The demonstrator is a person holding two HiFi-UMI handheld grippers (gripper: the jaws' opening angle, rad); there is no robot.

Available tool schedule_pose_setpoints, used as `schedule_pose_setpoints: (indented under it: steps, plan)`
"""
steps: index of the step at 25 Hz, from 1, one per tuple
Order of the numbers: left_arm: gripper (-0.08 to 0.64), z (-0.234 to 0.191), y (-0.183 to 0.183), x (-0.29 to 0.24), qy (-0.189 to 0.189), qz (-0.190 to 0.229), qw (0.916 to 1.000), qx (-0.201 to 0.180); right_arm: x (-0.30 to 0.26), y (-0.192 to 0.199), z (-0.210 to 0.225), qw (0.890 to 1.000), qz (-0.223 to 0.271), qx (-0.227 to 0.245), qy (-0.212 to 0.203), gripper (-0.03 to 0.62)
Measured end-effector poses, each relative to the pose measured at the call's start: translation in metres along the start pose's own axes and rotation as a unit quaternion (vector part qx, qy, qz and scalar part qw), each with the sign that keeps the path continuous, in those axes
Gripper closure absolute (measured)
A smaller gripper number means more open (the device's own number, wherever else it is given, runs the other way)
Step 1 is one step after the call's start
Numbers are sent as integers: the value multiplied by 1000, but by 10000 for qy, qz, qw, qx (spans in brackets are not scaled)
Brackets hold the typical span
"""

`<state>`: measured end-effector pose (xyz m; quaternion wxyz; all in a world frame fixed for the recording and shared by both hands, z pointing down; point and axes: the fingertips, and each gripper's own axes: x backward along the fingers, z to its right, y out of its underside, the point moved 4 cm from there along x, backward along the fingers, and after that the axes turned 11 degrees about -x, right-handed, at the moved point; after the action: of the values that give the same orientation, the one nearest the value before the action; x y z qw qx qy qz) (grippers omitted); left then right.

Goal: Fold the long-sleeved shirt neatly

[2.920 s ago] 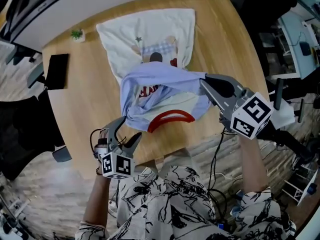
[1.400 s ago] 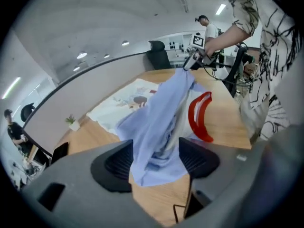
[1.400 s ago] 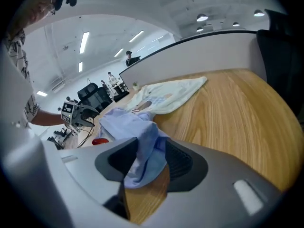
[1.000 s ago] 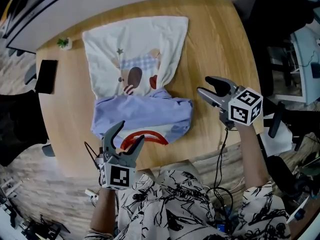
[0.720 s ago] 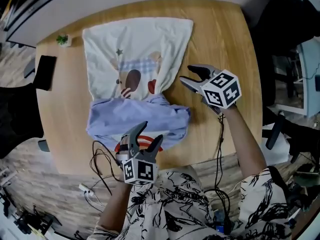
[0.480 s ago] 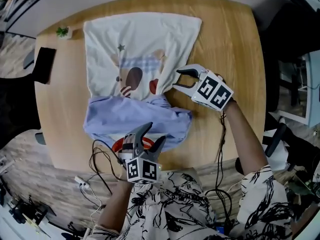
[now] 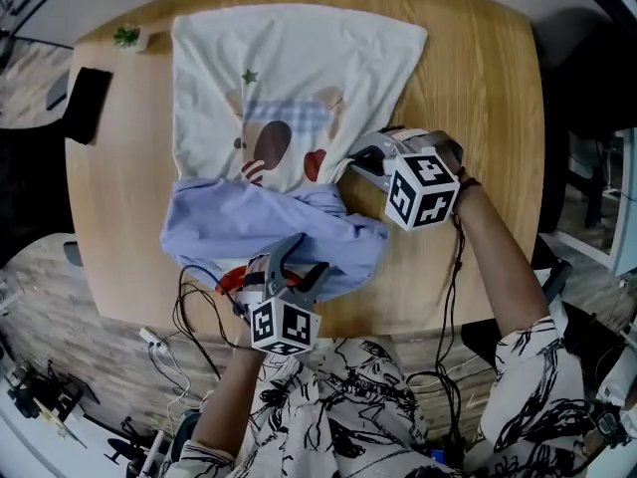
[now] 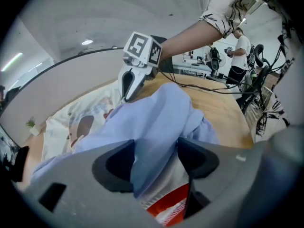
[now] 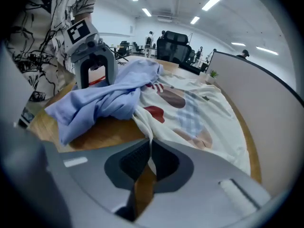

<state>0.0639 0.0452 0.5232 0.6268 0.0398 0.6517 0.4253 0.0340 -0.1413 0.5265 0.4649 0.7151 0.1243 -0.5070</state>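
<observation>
Table (image 7: pixel 468 88) bears the shirt (image 7: pixel 299 68), its cream body spread flat on the far side and its blue part (image 7: pixel 259 227) heaped at the near edge. Folding looks barely begun, with no neat crease yet. Right gripper (image 7: pixel 360 159) has just clamped the cream side edge; left gripper (image 7: pixel 302 257) stands spread astride the blue heap, not pinching.

Your shirt (image 7: pixel 289 78) lies across the middle of the surface (image 7: pixel 478 98), its bunched end toward you. A plant (image 7: pixel 127 37) sits at the far left corner, with a phone (image 7: pixel 88 106) just nearer along the left edge.
</observation>
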Motion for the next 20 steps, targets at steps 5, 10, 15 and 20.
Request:
schedule_pose_setpoints:
  steps: [5, 10, 15, 20]
  plan:
    - [259, 10, 9, 0, 114, -77, 9999, 38, 21, 22, 6, 9969, -473, 556, 291, 568]
    - [262, 13, 12, 2, 123, -21, 9997, 197, 36, 51, 12, 9930, -800, 737, 452, 568]
    - [259, 18, 20, 3, 242, 4, 9994, 255, 46, 70, 20, 9918, -955, 594, 611, 568]
    - [250, 20, 17, 2, 293, -49, 9994, 159, 44, 72, 12, 9916, -987, 507, 668, 561]
